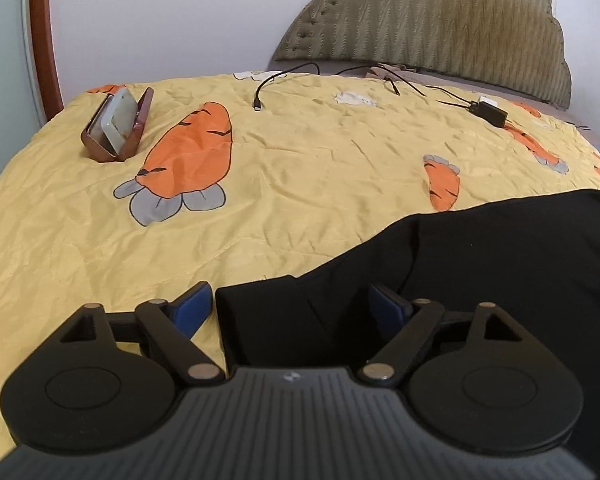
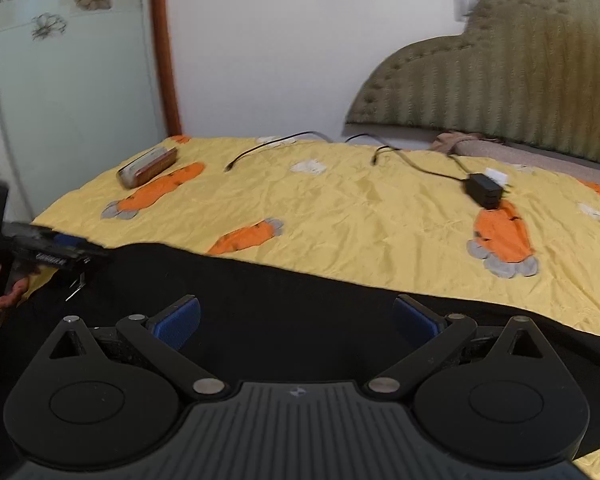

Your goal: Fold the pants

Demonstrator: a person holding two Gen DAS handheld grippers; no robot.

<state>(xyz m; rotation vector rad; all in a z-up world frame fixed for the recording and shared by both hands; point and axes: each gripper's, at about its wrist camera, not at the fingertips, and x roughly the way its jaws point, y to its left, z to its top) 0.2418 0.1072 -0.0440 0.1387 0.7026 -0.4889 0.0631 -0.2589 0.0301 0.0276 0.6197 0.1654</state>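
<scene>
Your left gripper sits low over the near edge of the bed, its blue fingers spread apart with a corner of the black pants lying between them; the pads do not press the cloth, so nothing is grasped; one finger stands over the yellow bedspread, the other over the dark fabric. Your right gripper hovers above the pants as well, its fingers released and wide, with the cloth spread flat beneath and between them, not pinched. The pants lie stretched along the near side of the bed, a long black band across the carrot-printed bedspread; in the right wrist view your left gripper shows at the far left end of that band, with your hand behind it. Farther up the bed rests a brown case propped open near the left edge; a black cable trails across the cover, and a black charger lies toward the right; a padded green headboard stands against the white wall.
</scene>
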